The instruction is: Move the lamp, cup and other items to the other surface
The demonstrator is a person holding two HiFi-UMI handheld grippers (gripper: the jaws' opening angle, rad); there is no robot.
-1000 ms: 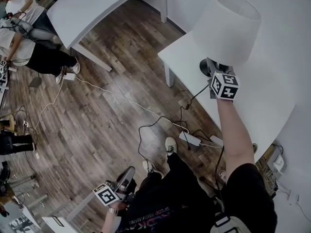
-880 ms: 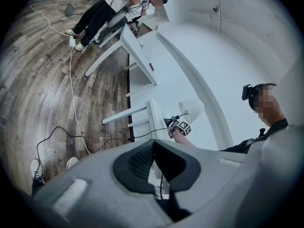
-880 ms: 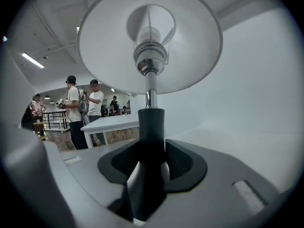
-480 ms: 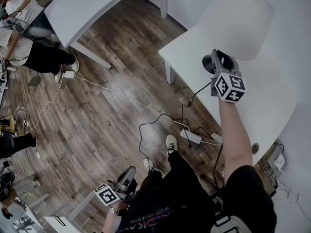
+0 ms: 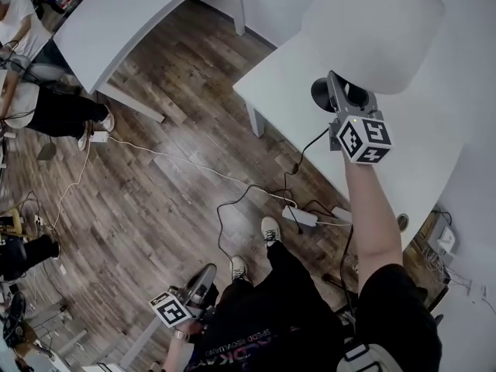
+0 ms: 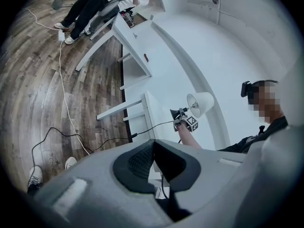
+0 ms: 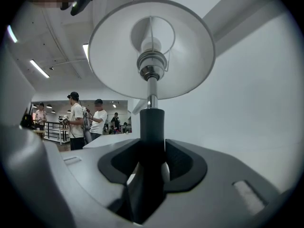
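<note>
The lamp has a white shade [image 5: 372, 29], a dark stem [image 7: 152, 125] and a dark round base [image 5: 332, 93]. My right gripper [image 5: 341, 99] is shut on the stem just above the base, over the near white table [image 5: 418, 169]. In the right gripper view the shade [image 7: 151, 49] and bulb stand straight above the right gripper [image 7: 152, 160]. The lamp's black cord [image 5: 306, 149] hangs off the table edge to the floor. My left gripper [image 5: 200, 284] hangs low beside my leg, shut with nothing in it. From the left gripper view the lamp [image 6: 199, 103] is small and far off.
A second white table [image 5: 116, 22] stands at the upper left across a wood floor. A power strip [image 5: 301, 218] and cables lie on the floor by my feet. A person [image 5: 54, 107] sits at the far left. A white wall lies behind the near table.
The lamp and my right gripper have moved a little farther in over the near white table. My view has shifted slightly. The left gripper has stayed where it was.
</note>
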